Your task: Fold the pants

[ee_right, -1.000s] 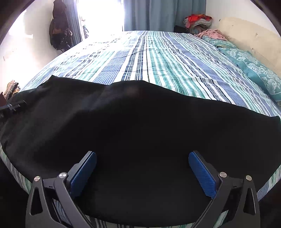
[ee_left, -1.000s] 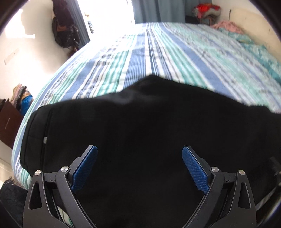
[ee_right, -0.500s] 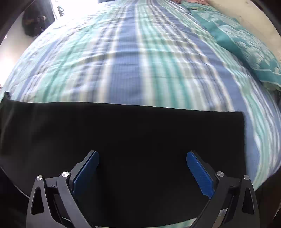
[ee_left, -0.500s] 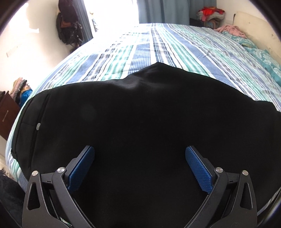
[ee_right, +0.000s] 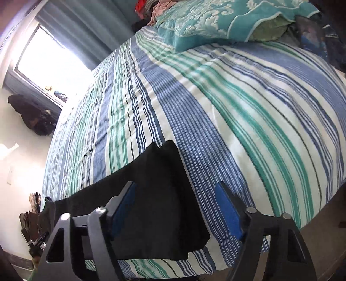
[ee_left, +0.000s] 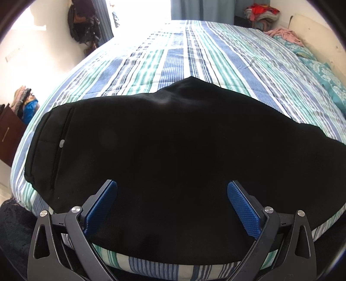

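Black pants [ee_left: 173, 151] lie flat across the near edge of a striped bed, waistband and a small button [ee_left: 61, 142] at the left. My left gripper [ee_left: 172, 190] is open and empty, hovering over the middle of the pants. In the right wrist view the leg ends of the pants [ee_right: 160, 194] lie at the lower left, hem edge running toward the bed's front. My right gripper [ee_right: 175, 194] is open and empty, its left finger over the hem end and its right finger over bare bedsheet.
The blue, green and white striped bedsheet [ee_left: 194, 60] stretches far behind the pants. Teal pillows [ee_right: 216, 23] lie at the head of the bed. Clothes piles [ee_left: 261, 11] sit beyond it. A dark bag [ee_left: 84, 23] hangs on the wall by the window.
My right gripper has swung right along the pants to the leg hems and tilted. My left gripper has pulled back slightly and stays over the middle of the pants.
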### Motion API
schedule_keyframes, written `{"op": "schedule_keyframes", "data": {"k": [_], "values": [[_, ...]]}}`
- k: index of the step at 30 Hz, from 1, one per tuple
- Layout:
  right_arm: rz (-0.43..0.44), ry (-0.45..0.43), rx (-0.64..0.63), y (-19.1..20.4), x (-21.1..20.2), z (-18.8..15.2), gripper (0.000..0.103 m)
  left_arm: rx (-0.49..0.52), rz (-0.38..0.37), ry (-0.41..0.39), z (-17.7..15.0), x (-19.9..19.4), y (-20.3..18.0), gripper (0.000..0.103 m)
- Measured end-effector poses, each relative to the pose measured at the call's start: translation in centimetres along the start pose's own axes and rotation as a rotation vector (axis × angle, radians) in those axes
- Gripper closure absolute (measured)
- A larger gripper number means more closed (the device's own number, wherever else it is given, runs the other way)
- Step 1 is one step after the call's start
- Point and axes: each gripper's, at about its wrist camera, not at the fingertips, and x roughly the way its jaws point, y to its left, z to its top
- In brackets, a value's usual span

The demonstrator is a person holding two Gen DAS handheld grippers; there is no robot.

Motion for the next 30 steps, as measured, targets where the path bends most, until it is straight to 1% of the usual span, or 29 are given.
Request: {"op": "schedule_keyframes", "data": {"k": [2,4,5,7,9,10,12,13,15,17,21,23,26,30], "values": [[-0.013,0.025,-0.016,0.4,1.3,0.3,0.040,-0.007,0.007,-0.010,0.1,-0.3,0.3,0.001],[0.009,0.034,-0.015,0.2,1.8,0.6,0.041,-0.013,0.016,-0.012,0.1,-0.3,0.6,0.001],[0.026,0.052,-0.011,0.2,2.2,0.7,0.041,-0.015,0.020,-0.007,0.1,-0.2,0.7,0.001],[0.049,0.090,-0.025,0.1,3.1,1.0,0.047,-0.023,0.028,0.008,-0.3,0.2,1.0,0.001],[0.041,0.122,-0.030,0.2,3.5,1.1,0.074,-0.032,0.030,0.022,-0.7,0.5,1.1,0.001],[0.023,0.132,-0.029,0.2,3.7,1.1,0.076,-0.035,0.027,0.026,-0.9,0.6,1.1,0.001],[0.018,0.127,-0.028,0.2,3.3,1.2,0.085,-0.031,0.023,0.026,-1.1,0.5,1.2,0.001],[0.023,0.119,-0.017,0.3,3.0,1.1,0.087,-0.029,0.020,0.021,-1.1,0.3,1.2,0.001],[0.073,0.079,0.030,0.4,1.7,1.0,0.089,-0.031,0.011,0.005,-1.0,-0.2,1.4,0.001],[0.139,0.045,0.050,1.2,0.3,0.5,0.089,-0.048,-0.002,-0.013,-0.8,-0.5,1.9,0.001],[0.287,0.009,0.075,4.7,-1.9,-1.7,0.089,-0.104,-0.031,-0.020,-1.0,-0.5,3.3,0.001],[0.368,0.002,0.082,7.4,-2.4,-3.1,0.089,-0.130,-0.046,-0.023,-1.2,-0.5,4.0,0.001],[0.513,0.005,0.110,12.2,-2.0,-5.4,0.089,-0.159,-0.071,-0.039,-1.6,-0.7,5.1,0.001],[0.683,0.045,0.143,20.1,0.8,-8.6,0.089,-0.193,-0.105,-0.051,-1.9,-1.0,6.4,0.001]]}}
